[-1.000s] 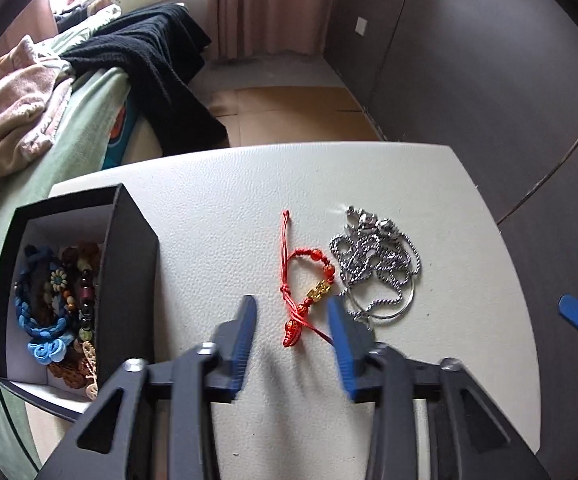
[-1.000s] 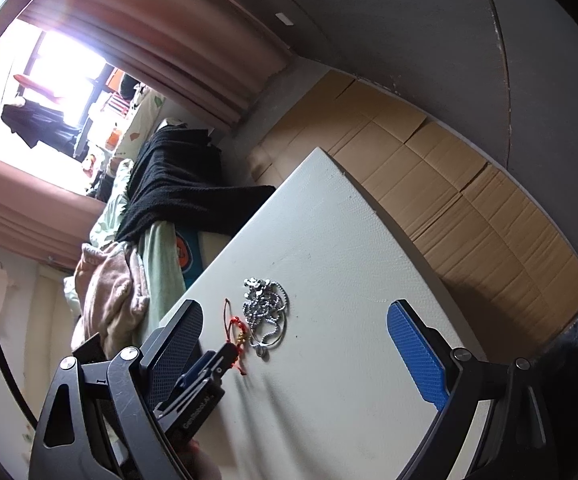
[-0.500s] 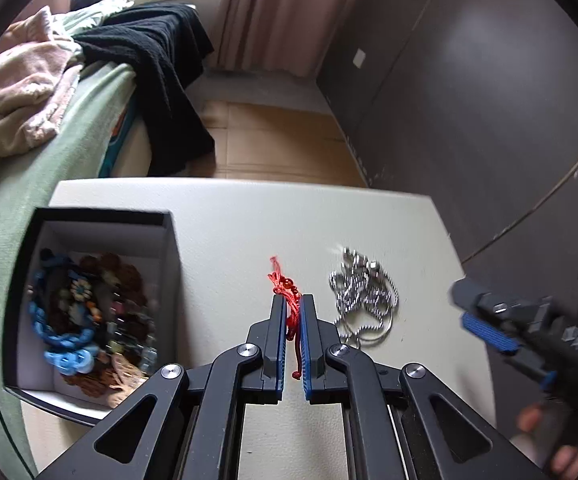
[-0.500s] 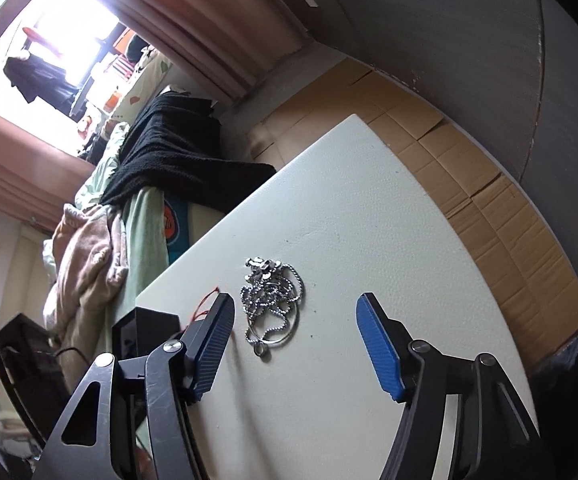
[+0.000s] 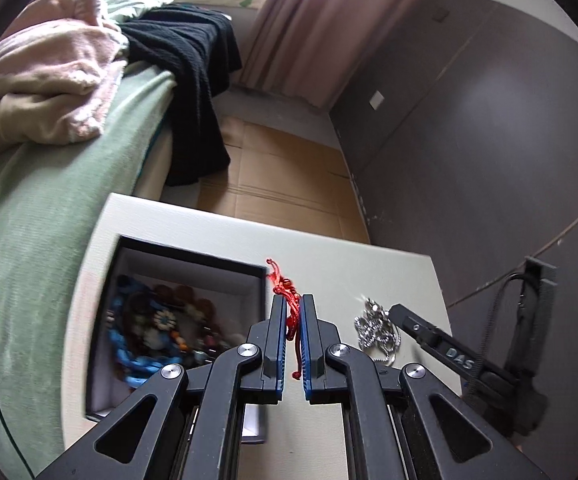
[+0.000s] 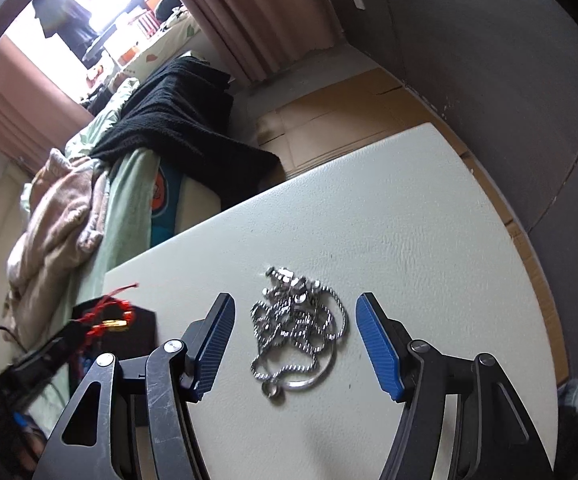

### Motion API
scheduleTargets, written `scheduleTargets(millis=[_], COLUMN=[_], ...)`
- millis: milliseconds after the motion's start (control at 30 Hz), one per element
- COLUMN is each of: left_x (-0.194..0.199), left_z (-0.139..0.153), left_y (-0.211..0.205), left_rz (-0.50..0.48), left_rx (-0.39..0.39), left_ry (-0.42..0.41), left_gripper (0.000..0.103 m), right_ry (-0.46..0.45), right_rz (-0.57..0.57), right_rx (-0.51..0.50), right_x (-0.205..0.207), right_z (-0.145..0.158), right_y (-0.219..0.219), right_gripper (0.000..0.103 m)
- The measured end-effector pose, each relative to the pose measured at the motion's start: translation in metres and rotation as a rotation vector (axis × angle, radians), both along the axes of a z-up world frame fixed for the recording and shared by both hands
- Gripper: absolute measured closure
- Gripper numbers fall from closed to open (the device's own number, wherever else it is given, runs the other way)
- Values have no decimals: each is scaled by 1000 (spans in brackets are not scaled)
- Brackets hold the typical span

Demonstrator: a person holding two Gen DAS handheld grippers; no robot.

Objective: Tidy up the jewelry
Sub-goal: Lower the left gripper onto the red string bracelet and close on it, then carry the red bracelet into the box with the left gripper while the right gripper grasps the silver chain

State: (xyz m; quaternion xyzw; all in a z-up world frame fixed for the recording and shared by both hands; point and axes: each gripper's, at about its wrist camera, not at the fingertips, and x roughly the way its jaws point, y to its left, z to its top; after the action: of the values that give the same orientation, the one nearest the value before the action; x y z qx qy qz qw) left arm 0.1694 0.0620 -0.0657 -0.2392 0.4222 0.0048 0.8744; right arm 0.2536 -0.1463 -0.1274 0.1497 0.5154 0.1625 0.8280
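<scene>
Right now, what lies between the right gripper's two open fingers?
In the right wrist view, the silver chain necklace lies in a heap on the white table, between the right gripper fingers, untouched by either.

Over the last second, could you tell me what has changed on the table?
The left hand-held gripper closed on the red string bracelet, lifted it off the table and carried it left toward the black box. The right hand-held gripper moved in to straddle the silver chain, jaws open. The chain and box stayed put.
</scene>
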Motion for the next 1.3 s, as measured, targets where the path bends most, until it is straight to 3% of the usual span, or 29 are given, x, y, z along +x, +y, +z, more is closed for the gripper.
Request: scheduleTargets(millis=[167,300,333,400,433,467,667,733,900,1000,1067,1133,1300], left_x=[-6,-10,-11,-13,-15,-16,-30,-36,-37,-42,-47,-54,-63], left_z=[5,6,6,5,4,4,13,14,8,8,12,19,28], left_y=[20,32,34,38,40,40,42,41,46,51,54,59,66], left_rz=[35,58,63,72,74,76,75,80,67,76,81,101,101], left_rx=[-19,-29,-29,-29,-27,-26,-15,-20,-51,-59,-74,-82,-85], left_ry=[-14,-16,-14,-11,-7,-2,-1,-24,35,48,31,-5,-28], left_gripper=[97,97,97,97,97,97,97,97,96,82,49,38,35], right_ry=[-12,-67,-74,-76,-64,-48,14,8,-49,-85,-109,-152,-234], right_rz=[45,83,86,87,88,90,50,37,40,36,29,27,36], right_rx=[-62,-226,-272,-315,-288,-243,-100,-52,-4,22,46,59,78], right_x=[10,4,1,-1,-1,-1,-11,-17,-40,-50,-54,-62,-76], right_z=[-11,-9,-9,-7,-6,-6,-3,3,29,47,62,81,126], right_y=[15,32,35,34,30,25,0,-9,-13,-19,-20,-23,-21], right_gripper=[38,43,50,78,87,91,96,96,96,96,96,96,96])
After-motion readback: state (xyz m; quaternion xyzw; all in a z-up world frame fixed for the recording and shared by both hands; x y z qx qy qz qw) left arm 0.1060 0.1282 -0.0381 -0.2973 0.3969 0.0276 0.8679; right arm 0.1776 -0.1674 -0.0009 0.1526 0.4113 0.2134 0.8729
